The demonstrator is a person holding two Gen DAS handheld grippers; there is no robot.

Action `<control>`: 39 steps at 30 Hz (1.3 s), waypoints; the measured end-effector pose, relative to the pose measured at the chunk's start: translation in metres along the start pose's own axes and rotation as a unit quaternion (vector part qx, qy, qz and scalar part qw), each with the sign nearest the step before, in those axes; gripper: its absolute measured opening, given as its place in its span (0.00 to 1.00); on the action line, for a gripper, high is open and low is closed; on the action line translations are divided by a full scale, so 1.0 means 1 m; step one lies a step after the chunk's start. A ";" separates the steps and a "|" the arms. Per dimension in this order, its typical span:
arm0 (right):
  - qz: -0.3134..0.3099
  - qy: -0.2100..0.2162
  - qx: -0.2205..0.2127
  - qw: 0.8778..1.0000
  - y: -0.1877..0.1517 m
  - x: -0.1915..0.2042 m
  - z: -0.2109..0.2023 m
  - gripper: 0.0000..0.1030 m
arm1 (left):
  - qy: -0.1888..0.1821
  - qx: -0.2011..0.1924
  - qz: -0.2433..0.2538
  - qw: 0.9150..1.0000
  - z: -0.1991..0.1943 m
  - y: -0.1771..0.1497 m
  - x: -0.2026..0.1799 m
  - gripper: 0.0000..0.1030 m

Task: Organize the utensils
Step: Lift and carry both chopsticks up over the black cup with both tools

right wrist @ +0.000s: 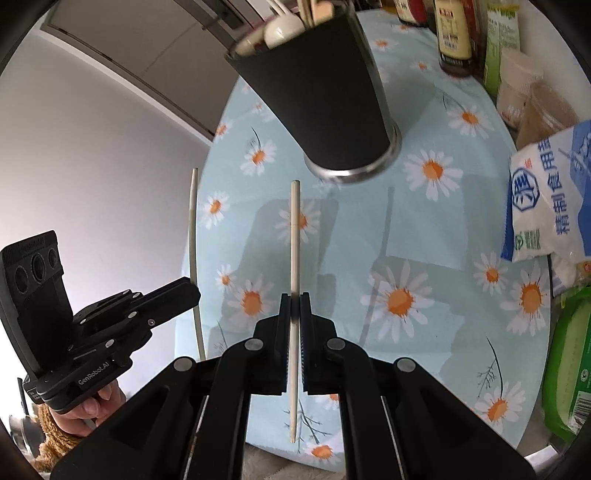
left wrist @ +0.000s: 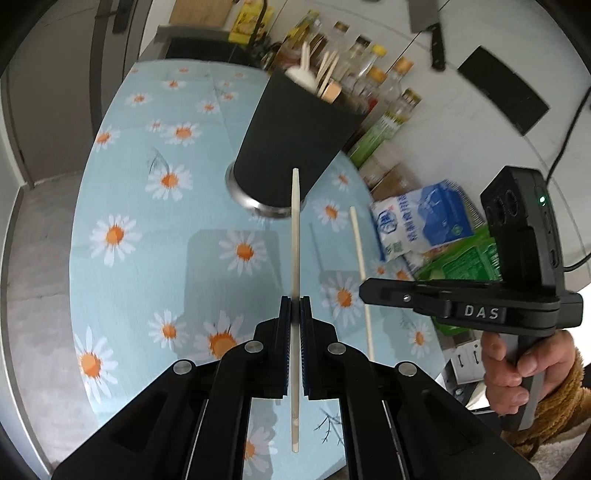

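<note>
A black utensil cup (left wrist: 291,140) (right wrist: 325,92) stands on the daisy-print tablecloth (left wrist: 129,184) (right wrist: 443,221), holding a white spoon and several wooden utensils. My left gripper (left wrist: 295,301) is shut on a pale chopstick (left wrist: 295,236) whose tip points at the cup's foot. My right gripper (right wrist: 295,297) is shut on a second pale chopstick (right wrist: 294,236), which also points toward the cup. Both are held above the table. In the left wrist view the right gripper (left wrist: 365,291) appears to the right with its chopstick (left wrist: 358,251). In the right wrist view the left gripper (right wrist: 194,291) is at the left with its chopstick (right wrist: 192,221).
Bottles and jars (left wrist: 369,74) (right wrist: 454,33) line the table's far side behind the cup. A blue-and-white salt bag (left wrist: 421,221) (right wrist: 546,192) and green packages (left wrist: 469,258) (right wrist: 569,369) lie along the right. A cleaver (left wrist: 428,22) hangs on the wall.
</note>
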State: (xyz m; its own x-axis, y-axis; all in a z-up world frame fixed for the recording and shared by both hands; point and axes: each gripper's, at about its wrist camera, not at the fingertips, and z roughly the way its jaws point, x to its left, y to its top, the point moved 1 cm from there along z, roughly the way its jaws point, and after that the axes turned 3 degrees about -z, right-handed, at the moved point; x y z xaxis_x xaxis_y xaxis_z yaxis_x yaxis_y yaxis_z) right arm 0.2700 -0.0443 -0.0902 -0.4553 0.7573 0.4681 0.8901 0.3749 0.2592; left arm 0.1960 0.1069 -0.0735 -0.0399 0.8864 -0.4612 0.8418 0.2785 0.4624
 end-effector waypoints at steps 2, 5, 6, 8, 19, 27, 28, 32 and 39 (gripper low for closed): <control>-0.004 0.001 -0.015 1.000 0.003 0.003 -0.004 0.06 | -0.008 -0.015 0.008 1.000 -0.005 0.004 -0.002 0.03; -0.011 0.007 -0.036 0.999 0.009 0.006 -0.012 0.06 | -0.023 -0.039 0.016 0.999 -0.013 0.012 -0.007 0.03; -0.020 0.008 -0.049 0.999 0.012 0.008 -0.016 0.06 | -0.025 -0.045 0.020 0.998 -0.014 0.014 -0.007 0.03; -0.026 0.012 -0.066 0.997 0.017 0.009 -0.022 0.06 | -0.027 -0.066 0.029 0.997 -0.018 0.020 -0.011 0.03; -0.061 0.045 -0.174 0.982 0.054 0.011 -0.057 0.06 | -0.053 -0.152 0.060 0.985 -0.034 0.058 -0.029 0.03; -0.072 0.048 -0.236 0.968 0.080 0.008 -0.075 0.06 | -0.064 -0.200 0.088 0.974 -0.042 0.088 -0.038 0.03; -0.073 0.048 -0.245 0.966 0.083 0.008 -0.078 0.06 | -0.061 -0.204 0.094 0.972 -0.042 0.092 -0.039 0.03; -0.076 0.046 -0.280 0.956 0.095 0.008 -0.090 0.06 | -0.064 -0.223 0.100 0.968 -0.042 0.104 -0.040 0.03; -0.078 0.050 -0.338 0.936 0.119 0.005 -0.111 0.06 | -0.068 -0.266 0.114 0.955 -0.046 0.131 -0.043 0.03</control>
State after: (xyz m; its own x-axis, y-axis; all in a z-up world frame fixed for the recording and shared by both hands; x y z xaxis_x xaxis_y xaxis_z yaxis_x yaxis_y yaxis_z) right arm 0.3716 -0.0550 0.0364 -0.6087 0.6553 0.4472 0.6108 0.0272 0.7913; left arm 0.2830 0.1225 0.0414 0.2130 0.9003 -0.3795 0.4263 0.2639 0.8653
